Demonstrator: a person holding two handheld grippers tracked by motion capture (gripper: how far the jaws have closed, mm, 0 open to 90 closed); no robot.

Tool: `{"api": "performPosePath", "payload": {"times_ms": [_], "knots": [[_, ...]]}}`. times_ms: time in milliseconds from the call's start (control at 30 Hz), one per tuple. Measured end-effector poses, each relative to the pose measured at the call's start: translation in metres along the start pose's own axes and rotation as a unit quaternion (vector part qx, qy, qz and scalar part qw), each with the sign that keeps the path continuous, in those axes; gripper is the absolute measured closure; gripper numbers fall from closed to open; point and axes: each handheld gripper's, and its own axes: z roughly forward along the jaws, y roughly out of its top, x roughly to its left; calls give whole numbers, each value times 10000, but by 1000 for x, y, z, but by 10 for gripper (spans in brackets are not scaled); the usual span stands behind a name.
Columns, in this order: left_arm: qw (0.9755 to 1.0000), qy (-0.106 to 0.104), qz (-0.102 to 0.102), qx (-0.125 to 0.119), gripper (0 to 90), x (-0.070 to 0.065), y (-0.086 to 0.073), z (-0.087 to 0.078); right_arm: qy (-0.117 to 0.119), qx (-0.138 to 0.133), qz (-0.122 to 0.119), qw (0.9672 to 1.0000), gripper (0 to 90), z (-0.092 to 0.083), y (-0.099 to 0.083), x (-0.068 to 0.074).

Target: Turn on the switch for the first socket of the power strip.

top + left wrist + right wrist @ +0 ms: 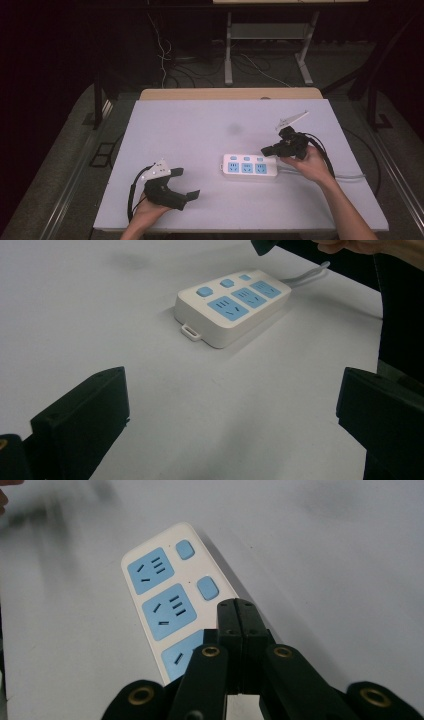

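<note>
- A white plastic power strip with three blue sockets and three blue rocker switches (pixel 250 166) lies flat on the pale grey table (pixel 200 125), right of centre, its pale cord (pixel 345 176) running off to the right.
- The right gripper (pixel 267 150) hovers over the strip's cord end, its jaws pressed together with nothing between them, tips just above the nearest switch (pixel 207 588).
- The step in hand looks like pressing a switch with the closed tips; the next move would call for a short, straight push down without shoving the strip.
- The left gripper (pixel 186 183) rests low at the near left, jaws spread wide and empty, well apart from the strip.
</note>
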Motion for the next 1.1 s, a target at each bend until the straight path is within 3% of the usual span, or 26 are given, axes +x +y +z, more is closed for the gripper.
{"api": "performPosePath", "payload": {"times_ms": [567, 1100], "knots": [[10000, 1, -12, -22, 0, -1, 0, 0, -155, -247, 193, 9994, 895, -38, -13, 0], [10000, -3, -15, -35, 0, -2, 0, -1, -385, -607, 566, 9958, 716, -70, -39, 4]]}}
